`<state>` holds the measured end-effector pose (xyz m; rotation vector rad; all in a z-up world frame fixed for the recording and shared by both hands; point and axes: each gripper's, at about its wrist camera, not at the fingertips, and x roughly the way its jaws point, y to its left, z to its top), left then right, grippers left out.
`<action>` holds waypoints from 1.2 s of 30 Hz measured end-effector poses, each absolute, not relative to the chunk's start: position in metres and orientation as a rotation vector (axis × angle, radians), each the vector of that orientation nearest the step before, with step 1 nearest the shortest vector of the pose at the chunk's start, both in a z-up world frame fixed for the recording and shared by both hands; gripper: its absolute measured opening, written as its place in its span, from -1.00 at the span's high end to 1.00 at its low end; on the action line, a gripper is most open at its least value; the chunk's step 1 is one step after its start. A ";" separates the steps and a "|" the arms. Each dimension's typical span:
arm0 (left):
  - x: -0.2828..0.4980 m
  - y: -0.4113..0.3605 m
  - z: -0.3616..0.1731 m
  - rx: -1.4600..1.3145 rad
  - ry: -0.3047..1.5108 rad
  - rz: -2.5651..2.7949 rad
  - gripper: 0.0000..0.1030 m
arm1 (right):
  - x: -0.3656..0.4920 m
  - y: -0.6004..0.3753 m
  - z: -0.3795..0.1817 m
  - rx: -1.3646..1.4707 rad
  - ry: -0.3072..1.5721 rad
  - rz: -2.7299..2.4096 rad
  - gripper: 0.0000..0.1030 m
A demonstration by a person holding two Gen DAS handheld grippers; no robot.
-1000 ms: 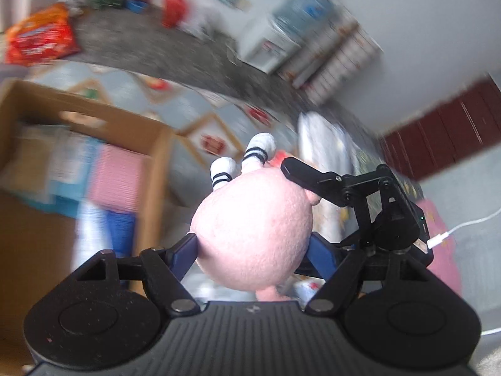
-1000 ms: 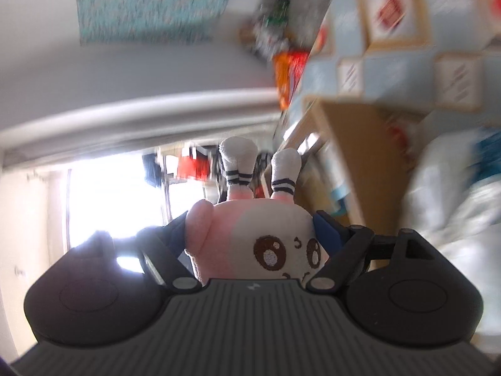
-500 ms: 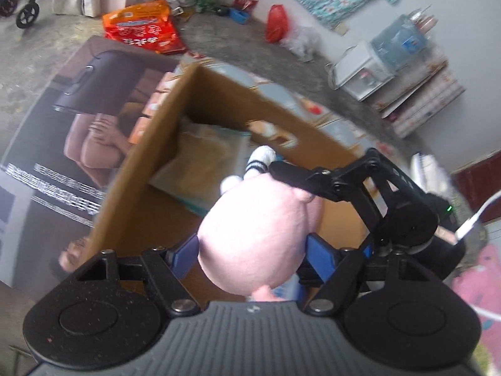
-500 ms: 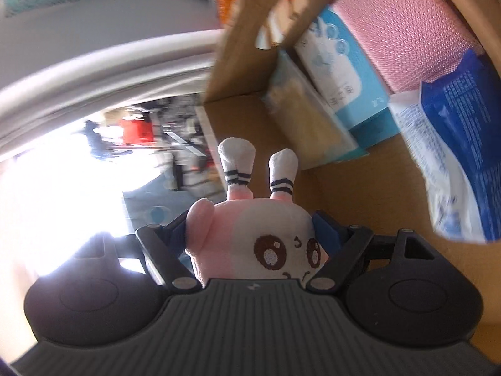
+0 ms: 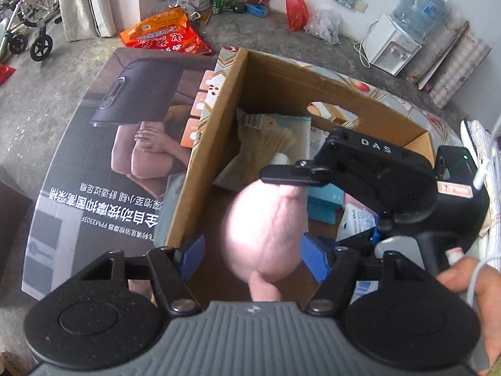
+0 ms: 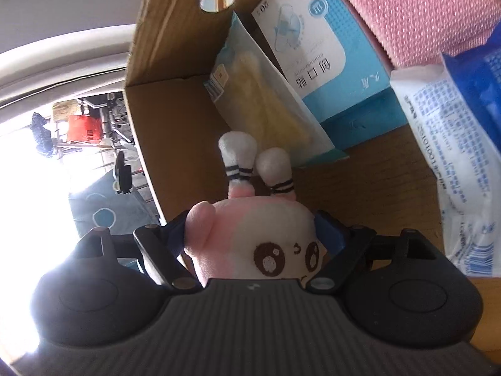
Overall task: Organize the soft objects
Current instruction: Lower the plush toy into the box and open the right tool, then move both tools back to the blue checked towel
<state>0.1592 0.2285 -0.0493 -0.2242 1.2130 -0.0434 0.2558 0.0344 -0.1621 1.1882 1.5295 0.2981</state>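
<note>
A pink and white plush toy (image 6: pixel 250 238) with striped socks hangs head-first inside an open cardboard box (image 5: pixel 219 144). Its feet are close to the box floor. My right gripper (image 6: pixel 252 235) is shut on its head, blue pads touching both sides while the jaws are opening. In the left wrist view one right finger (image 5: pixel 281 176) lies across the plush's far end. My left gripper (image 5: pixel 252 253) straddles the plush's pink back (image 5: pixel 266 228). Its jaws are closing, with a gap showing at the left pad.
Inside the box lean a bag of yellowish material (image 6: pixel 266 100), a blue carton (image 6: pixel 313 47), a pink textured pack (image 6: pixel 422 9) and a blue-white pack (image 6: pixel 454 172). A printed flat carton (image 5: pixel 109 144) lies left of the box. A person's hand (image 5: pixel 469 282) holds the right gripper's handle.
Both grippers swung over the box and sank into it with the plush. The plush now looks narrower between the left pads, and its legs have crossed near the box floor.
</note>
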 end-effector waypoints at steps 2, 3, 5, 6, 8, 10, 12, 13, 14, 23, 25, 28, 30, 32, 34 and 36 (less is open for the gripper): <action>0.157 0.231 -0.049 -0.224 1.217 -0.037 -0.33 | 0.255 0.038 -0.164 1.207 1.536 0.295 -0.65; 0.156 0.232 -0.050 -0.225 1.219 -0.035 -0.32 | 0.254 0.039 -0.164 1.211 1.538 0.290 -0.65; 0.154 0.235 -0.052 -0.233 1.221 -0.034 -0.29 | 0.253 0.040 -0.165 1.214 1.537 0.279 -0.68; 0.153 0.235 -0.052 -0.236 1.223 -0.032 -0.29 | 0.252 0.042 -0.165 1.219 1.532 0.278 -0.70; 0.152 0.235 -0.053 -0.233 1.223 -0.033 -0.29 | 0.250 0.044 -0.164 1.230 1.518 0.281 -0.73; 0.151 0.233 -0.053 -0.224 1.224 -0.031 -0.29 | 0.248 0.042 -0.162 1.234 1.511 0.276 -0.73; 0.150 0.232 -0.052 -0.222 1.220 -0.035 -0.29 | 0.248 0.039 -0.162 1.243 1.507 0.275 -0.73; 0.150 0.231 -0.051 -0.221 1.218 -0.036 -0.29 | 0.248 0.037 -0.161 1.247 1.503 0.275 -0.73; 0.150 0.230 -0.050 -0.219 1.216 -0.039 -0.29 | 0.247 0.035 -0.161 1.252 1.498 0.277 -0.73; 0.147 0.211 -0.038 -0.284 1.202 -0.099 -0.47 | 0.230 -0.009 -0.124 1.381 1.356 0.360 -0.73; 0.146 0.204 -0.034 -0.317 1.196 -0.128 -0.51 | 0.226 -0.024 -0.111 1.400 1.308 0.380 -0.74; 0.142 0.184 -0.028 -0.313 1.179 -0.166 -0.52 | 0.217 -0.051 -0.093 1.421 1.236 0.390 -0.75; 0.140 0.165 -0.024 -0.295 1.179 -0.194 -0.52 | 0.210 -0.073 -0.081 1.443 1.178 0.397 -0.75; 0.138 0.143 -0.020 -0.270 1.188 -0.217 -0.52 | 0.202 -0.096 -0.072 1.461 1.128 0.388 -0.75; 0.136 0.119 -0.015 -0.248 1.190 -0.252 -0.52 | 0.189 -0.126 -0.063 1.473 1.080 0.370 -0.75; 0.133 0.092 -0.011 -0.228 1.193 -0.287 -0.52 | 0.173 -0.160 -0.054 1.474 1.042 0.339 -0.75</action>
